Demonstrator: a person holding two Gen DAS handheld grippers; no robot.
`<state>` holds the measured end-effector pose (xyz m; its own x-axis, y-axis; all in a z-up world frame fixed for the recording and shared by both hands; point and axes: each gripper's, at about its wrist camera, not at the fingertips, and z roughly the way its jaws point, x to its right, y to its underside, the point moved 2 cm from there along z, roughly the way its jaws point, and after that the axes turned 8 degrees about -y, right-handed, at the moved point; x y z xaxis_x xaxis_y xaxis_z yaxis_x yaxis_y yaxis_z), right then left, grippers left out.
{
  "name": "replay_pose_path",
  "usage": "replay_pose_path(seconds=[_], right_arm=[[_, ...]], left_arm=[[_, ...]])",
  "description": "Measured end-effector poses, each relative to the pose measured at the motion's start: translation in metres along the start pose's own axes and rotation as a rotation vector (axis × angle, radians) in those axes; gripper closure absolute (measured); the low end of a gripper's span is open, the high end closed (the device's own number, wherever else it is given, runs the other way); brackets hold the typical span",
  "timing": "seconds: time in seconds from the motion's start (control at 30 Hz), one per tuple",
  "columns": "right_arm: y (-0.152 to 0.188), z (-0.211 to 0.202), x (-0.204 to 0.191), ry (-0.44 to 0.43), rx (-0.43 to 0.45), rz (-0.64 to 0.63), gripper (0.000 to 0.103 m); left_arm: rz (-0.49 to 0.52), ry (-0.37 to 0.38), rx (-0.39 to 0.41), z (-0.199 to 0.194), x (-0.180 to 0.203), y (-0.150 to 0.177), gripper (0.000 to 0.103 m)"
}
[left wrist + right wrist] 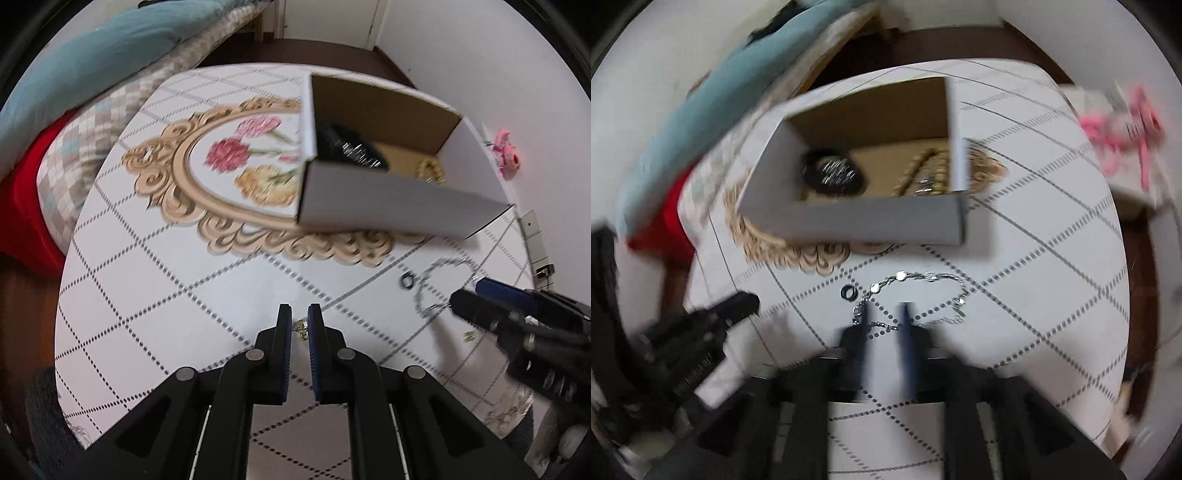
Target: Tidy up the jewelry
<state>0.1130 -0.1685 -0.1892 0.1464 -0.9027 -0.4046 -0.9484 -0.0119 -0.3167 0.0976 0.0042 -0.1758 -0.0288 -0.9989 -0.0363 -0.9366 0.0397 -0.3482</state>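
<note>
Far left, off the bench: a teal pillow (92, 62) on a checked blanket (92, 136), with red fabric (26, 199) below it.

Bench (147, 288) has a white cloth with a dotted diamond grid and a gold-framed flower print in the middle.

Left tongs (299, 319) sit low over the near edge of the bench, jaws narrow. A small gold piece (302, 329) shows in the slot between the pads; can't tell whether it is gripped or just lying on the cloth under them.

Open cardboard box (388, 199) stands on the flower print, white outside, brown inside. Inside it: a black item with silver glints (833, 173) on the left, gold chain pieces (923, 173) on the right.

In front of the box, on the cloth: a small black ring (849, 292), and just right of it a silver chain (916, 291) lying in a loose loop.

Right tongs (884, 314) are down at the near side of that loop, jaws partly apart. The chain's near run crosses between the blue pads. The right wrist view is motion-blurred, so I can't tell whether they touch it. In the left wrist view the tips meet the chain's right side.

Another small gold piece (469, 336) lies on the cloth near the right tongs.

Far right, past the bench edge: a pink item (508, 153) against the wall.
</note>
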Motion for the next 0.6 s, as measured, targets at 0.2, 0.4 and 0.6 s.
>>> replay_pose_path(seconds=[0.2, 0.4, 0.6], right_arm=[[0.012, 0.038, -0.028, 0.114, -0.111, -0.192, 0.054], [0.016, 0.047, -0.037, 0.202, -0.053, -0.264, 0.090], [0.009, 0.035, -0.022, 0.145, 0.017, -0.122, 0.101]], left_arm=[[-0.017, -0.021, -0.026, 0.012, -0.010, 0.007, 0.097], [-0.025, -0.014, -0.030, 0.013, -0.010, 0.008, 0.097], [-0.022, -0.001, -0.009, 0.004, -0.006, 0.004, 0.097]])
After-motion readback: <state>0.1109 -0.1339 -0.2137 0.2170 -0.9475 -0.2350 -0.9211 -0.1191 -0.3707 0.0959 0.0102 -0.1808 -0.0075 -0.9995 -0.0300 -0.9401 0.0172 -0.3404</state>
